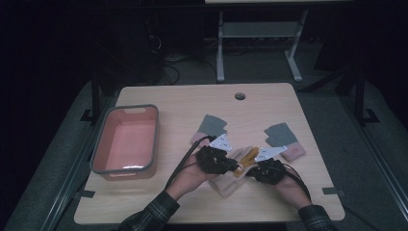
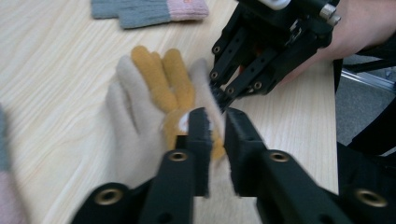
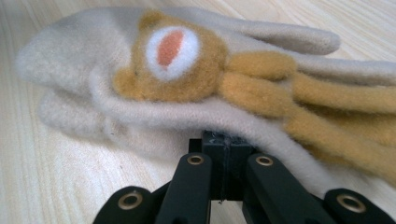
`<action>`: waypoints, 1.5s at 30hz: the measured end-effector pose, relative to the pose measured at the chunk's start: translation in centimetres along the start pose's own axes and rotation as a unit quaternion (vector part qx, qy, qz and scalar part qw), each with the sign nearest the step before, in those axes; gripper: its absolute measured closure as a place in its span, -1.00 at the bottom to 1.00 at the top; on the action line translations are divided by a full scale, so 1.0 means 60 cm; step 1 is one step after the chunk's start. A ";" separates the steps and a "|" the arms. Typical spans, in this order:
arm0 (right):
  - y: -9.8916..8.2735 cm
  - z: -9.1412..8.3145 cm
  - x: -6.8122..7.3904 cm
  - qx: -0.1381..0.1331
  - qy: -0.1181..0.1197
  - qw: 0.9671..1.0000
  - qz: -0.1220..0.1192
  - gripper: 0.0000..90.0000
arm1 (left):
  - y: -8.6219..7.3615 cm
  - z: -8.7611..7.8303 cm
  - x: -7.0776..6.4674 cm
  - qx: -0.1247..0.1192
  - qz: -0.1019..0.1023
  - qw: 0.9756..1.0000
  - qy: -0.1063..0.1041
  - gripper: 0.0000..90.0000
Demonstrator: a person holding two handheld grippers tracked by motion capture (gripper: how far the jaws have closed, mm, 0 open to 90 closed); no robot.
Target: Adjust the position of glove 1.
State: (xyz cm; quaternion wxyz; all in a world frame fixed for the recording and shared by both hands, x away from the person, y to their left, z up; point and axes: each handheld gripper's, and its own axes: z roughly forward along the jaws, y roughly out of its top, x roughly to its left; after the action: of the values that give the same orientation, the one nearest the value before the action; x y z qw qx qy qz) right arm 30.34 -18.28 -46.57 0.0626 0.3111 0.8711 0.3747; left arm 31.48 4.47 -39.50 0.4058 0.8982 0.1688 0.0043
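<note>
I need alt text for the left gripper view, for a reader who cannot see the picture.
A cream and mustard-yellow glove lies flat on a light wooden table, with the left gripper over it, its two black jaws a small gap apart. The right gripper pinches the glove's edge from the upper right, and a grey and pink glove lies at the far edge.

Plaid sleeves; each black tool (image 1: 242, 169) has brass-ringed screws and cables.

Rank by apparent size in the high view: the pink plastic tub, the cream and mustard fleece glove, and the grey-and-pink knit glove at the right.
1. Pink plastic tub with grey rim, clearly largest.
2. Cream and mustard fleece glove, though the grippers hide part of it.
3. Grey-and-pink knit glove, roughly similar to the fleece one, so this order is unsure.
</note>
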 end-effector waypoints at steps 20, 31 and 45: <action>-0.017 -0.023 -0.008 -0.003 -0.011 1.000 0.005 1.00 | -0.112 -0.028 0.050 0.031 -0.079 0.996 0.027 0.19; -0.017 -0.013 -0.002 0.013 -0.013 1.000 -0.004 1.00 | -0.118 0.004 0.051 0.041 -0.102 0.994 -0.023 0.23; -0.017 -0.014 -0.003 0.012 -0.014 1.000 -0.005 1.00 | -0.098 -0.009 0.021 0.024 -0.125 0.991 -0.037 0.75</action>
State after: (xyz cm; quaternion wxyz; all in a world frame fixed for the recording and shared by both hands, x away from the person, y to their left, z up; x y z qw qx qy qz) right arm 29.70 -19.44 -46.72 0.0726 0.3126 0.8762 0.3595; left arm 30.85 8.88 -43.58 0.3877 0.8791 0.2643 -0.0839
